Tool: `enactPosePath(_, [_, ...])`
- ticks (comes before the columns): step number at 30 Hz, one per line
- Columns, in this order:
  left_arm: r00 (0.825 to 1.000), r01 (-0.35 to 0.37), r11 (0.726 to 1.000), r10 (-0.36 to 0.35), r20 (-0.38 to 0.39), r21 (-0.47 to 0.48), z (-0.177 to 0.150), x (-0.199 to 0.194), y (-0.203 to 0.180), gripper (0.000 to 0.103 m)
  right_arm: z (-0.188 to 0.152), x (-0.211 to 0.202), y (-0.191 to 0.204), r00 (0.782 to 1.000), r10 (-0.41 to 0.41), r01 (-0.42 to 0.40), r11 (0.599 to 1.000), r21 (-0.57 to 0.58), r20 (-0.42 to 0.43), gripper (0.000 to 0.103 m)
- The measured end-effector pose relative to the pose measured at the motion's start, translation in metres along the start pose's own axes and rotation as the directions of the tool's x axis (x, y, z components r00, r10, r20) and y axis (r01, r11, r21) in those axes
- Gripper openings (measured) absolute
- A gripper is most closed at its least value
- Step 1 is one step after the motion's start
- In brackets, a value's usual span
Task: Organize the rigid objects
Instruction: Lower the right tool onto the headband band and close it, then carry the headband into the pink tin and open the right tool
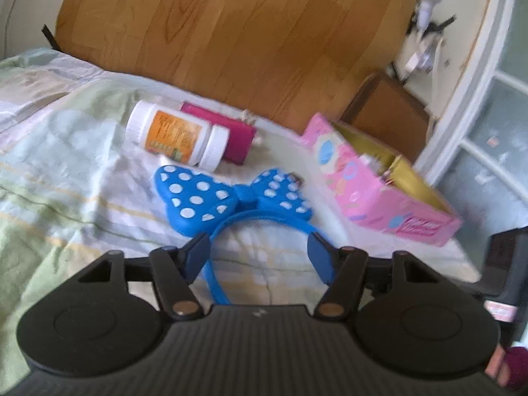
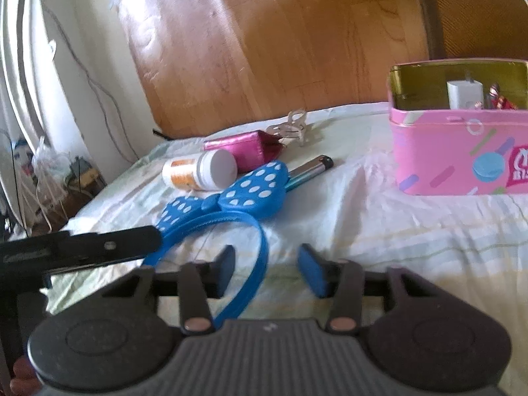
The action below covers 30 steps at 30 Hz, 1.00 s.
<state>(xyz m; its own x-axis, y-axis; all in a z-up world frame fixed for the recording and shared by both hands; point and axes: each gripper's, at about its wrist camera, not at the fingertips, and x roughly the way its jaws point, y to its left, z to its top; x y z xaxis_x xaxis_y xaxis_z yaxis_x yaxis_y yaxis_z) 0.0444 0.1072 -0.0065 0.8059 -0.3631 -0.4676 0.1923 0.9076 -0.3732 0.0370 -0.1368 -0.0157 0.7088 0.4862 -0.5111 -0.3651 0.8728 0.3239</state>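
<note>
Left wrist view first: the left gripper (image 1: 259, 254) sits low over the bedsheet (image 1: 66, 178) with its jaws spread wide, and the blue headband (image 1: 231, 198) runs right up between them. Its thin band arcs through the gap, one leg passing close by the left-hand finger; whether it touches is hard to call through the blur. Nothing is clamped. The polka-dot bow lies just ahead of the tips, its long axis running crosswise to the fingers.

Beyond the bow, a white pill bottle (image 1: 175, 135) lies on its side, touching a magenta pouch (image 1: 231, 135) behind it. Ahead and to the right stands the pink tin (image 1: 379, 194), lid off, small items already inside.

Right wrist view: the right gripper (image 2: 265, 269) is open as well and holds nothing. The headband (image 2: 231, 194) curves in ahead and left of it, a leg of the band crossing by its left finger. The pink tin (image 2: 462, 151) is ahead to the right, well apart.

My call: the left tool is better placed, since the band already lies between its fingers. Closing on the thin band looks like the coming step, then a carry rightward to the tin.
</note>
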Motion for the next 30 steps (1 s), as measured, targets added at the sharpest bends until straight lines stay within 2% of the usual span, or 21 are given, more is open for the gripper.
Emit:
enactPosePath(2, [0.997, -0.075, 0.996, 0.075, 0.000, 0.045, 0.000, 0.003, -0.006, 0.034, -0.001, 0.001, 0.001, 1.000, -0.001, 0.001, 1.000, -0.003, -0.008, 0.017])
enactPosePath(4, [0.993, -0.115, 0.992, 0.116, -0.004, 0.060, 0.000, 0.003, -0.005, 0.020, -0.001, -0.001, 0.000, 1.000, -0.001, 0.001, 1.000, 0.009, -0.001, 0.016])
enactPosePath(5, [0.994, -0.111, 0.993, 0.112, -0.011, 0.046, 0.002, 0.003, -0.002, 0.014, -0.001, -0.003, -0.001, 1.000, -0.002, 0.002, 1.000, 0.016, 0.008, 0.016])
enactPosePath(9, [0.996, -0.087, 0.996, 0.087, -0.029, -0.015, 0.003, 0.001, 0.011, 0.011, -0.003, -0.010, 0.005, 0.998, -0.005, 0.006, 1.000, -0.009, 0.056, 0.016])
enactPosePath(12, [0.993, -0.112, 0.994, 0.112, -0.039, -0.007, 0.002, 0.002, 0.011, 0.012, -0.004, -0.017, 0.014, 0.996, -0.017, 0.023, 0.998, -0.066, 0.087, 0.015])
enactPosePath(15, [0.993, -0.108, 0.994, 0.107, -0.052, -0.016, -0.001, 0.002, 0.011, 0.013, -0.005, -0.020, 0.019, 0.994, -0.031, 0.042, 0.993, -0.109, 0.106, 0.015])
enactPosePath(18, [0.992, -0.107, 0.994, 0.106, -0.061, 0.000, -0.003, 0.001, 0.008, 0.019, -0.004, -0.020, 0.018, 0.994, -0.033, 0.043, 0.994, -0.099, 0.102, 0.015])
enactPosePath(19, [0.992, -0.107, 0.994, 0.107, -0.062, 0.004, -0.004, 0.002, 0.007, 0.027, -0.004, -0.020, 0.018, 0.994, -0.032, 0.041, 0.994, -0.097, 0.102, 0.015])
enactPosePath(21, [0.992, -0.109, 0.994, 0.109, -0.058, 0.009, -0.006, 0.001, 0.007, 0.030, -0.004, -0.021, 0.019, 0.994, -0.028, 0.039, 0.994, -0.102, 0.110, 0.015])
enactPosePath(22, [0.992, -0.110, 0.994, 0.111, -0.058, 0.012, -0.006, 0.002, 0.006, 0.029, -0.004, -0.021, 0.019, 0.993, -0.027, 0.039, 0.994, -0.106, 0.113, 0.015])
enactPosePath(25, [0.994, -0.095, 0.995, 0.095, -0.059, 0.012, -0.007, 0.002, 0.007, 0.005, -0.004, -0.022, 0.019, 0.992, -0.024, 0.037, 0.993, -0.108, 0.120, 0.015])
enactPosePath(30, [0.996, -0.082, 0.996, 0.083, -0.018, 0.027, -0.002, -0.004, 0.000, 0.005, -0.004, -0.030, 0.018, 0.985, -0.026, 0.043, 0.994, -0.097, 0.171, 0.014])
